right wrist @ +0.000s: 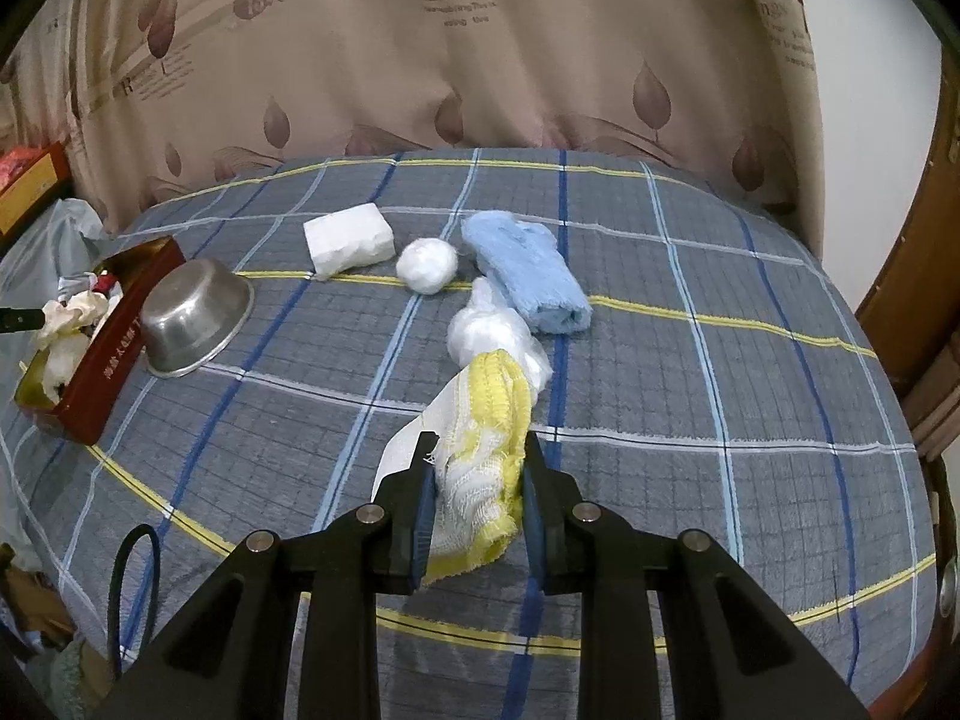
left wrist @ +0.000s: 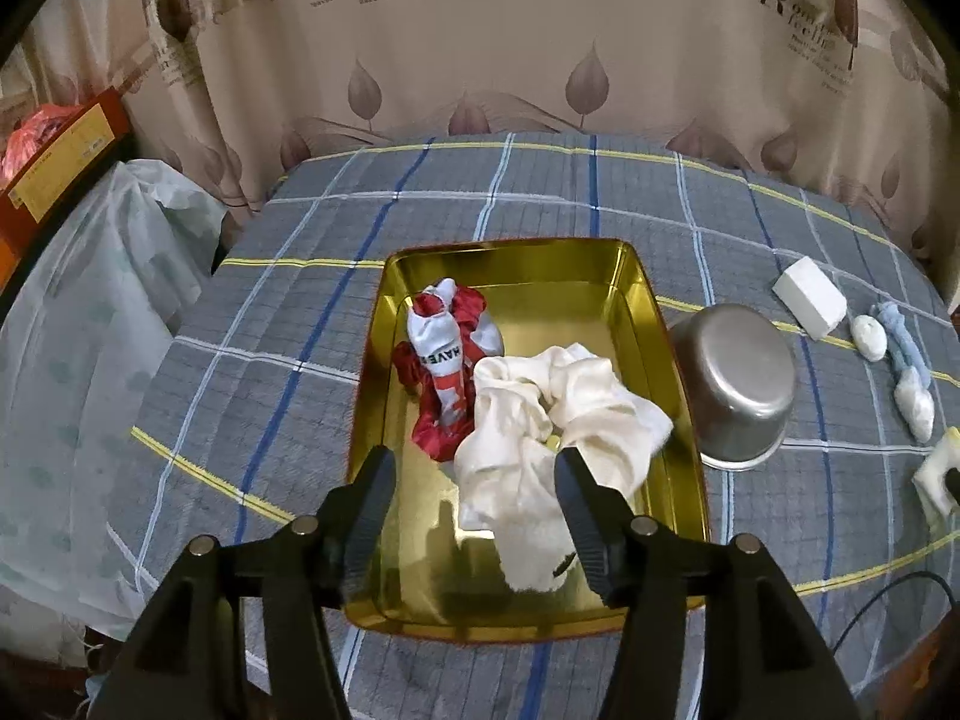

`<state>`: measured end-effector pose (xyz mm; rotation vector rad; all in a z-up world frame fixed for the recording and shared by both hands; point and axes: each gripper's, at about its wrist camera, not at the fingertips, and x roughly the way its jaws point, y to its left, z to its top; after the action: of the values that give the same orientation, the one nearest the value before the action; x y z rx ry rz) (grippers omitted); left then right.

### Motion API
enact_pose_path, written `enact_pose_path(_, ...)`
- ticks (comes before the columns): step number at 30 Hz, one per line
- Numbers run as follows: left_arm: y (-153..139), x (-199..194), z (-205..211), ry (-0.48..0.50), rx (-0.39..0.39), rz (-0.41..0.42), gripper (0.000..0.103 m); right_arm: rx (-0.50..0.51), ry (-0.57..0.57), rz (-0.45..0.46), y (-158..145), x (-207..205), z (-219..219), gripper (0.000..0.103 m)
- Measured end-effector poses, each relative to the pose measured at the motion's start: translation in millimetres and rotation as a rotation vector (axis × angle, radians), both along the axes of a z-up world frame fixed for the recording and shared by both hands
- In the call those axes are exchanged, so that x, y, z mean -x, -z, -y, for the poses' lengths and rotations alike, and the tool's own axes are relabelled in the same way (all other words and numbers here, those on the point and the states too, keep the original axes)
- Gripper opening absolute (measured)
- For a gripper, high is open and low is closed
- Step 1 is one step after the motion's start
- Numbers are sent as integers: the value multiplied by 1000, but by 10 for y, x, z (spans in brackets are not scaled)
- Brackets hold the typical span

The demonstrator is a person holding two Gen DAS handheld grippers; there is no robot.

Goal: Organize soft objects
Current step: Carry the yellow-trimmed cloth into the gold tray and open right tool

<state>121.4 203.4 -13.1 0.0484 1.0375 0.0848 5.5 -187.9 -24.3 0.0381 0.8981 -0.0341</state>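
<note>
You're hovering your left gripper (left wrist: 474, 480) over the gold tin (left wrist: 684, 420), its fingers spread wide and pinching nothing. The cream cloth (left wrist: 540, 420) is lying crumpled in the near half of the tin, just past the fingertips and partly behind the right finger, with nothing pressing on it. Beside it, touching its far left edge, the red and white cloth (left wrist: 447, 366) is sitting bunched toward the tin's left wall.

Over on your other side, your right gripper (right wrist: 477, 480) is pinching the yellow and white cloth (right wrist: 480, 456), the fingers pressed against its two sides while its loose end is drooping toward the camera. A white paper strip (right wrist: 414, 438) is showing just behind the left finger.

Beyond that cloth, a clear plastic bundle (right wrist: 492, 330) is resting on the checked blanket (right wrist: 720, 360), touching the cloth's far end. The blue towel roll (right wrist: 528, 276) is lying just beside the bundle, with the white ball (right wrist: 427, 267) and the white block (right wrist: 348, 243) lined up to its left. The metal bowl (right wrist: 198, 315) is sitting upside down, right against the tin's red outer wall. A patterned curtain (right wrist: 480, 60) is hanging behind the bed.
</note>
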Motion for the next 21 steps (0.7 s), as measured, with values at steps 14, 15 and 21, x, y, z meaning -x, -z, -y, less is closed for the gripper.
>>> enact_pose_path(14, -119, 311, -136, 14, 42, 22, 60, 22, -44, 18, -126, -39, -243, 23)
enact_pose_path(15, -119, 338, -134, 22, 43, 25, 60, 25, -47, 20, -136, -44, -262, 23)
enact_pose_path(21, -147, 461, -165, 37, 39, 44, 60, 36, -75, 30, -210, -101, -430, 23)
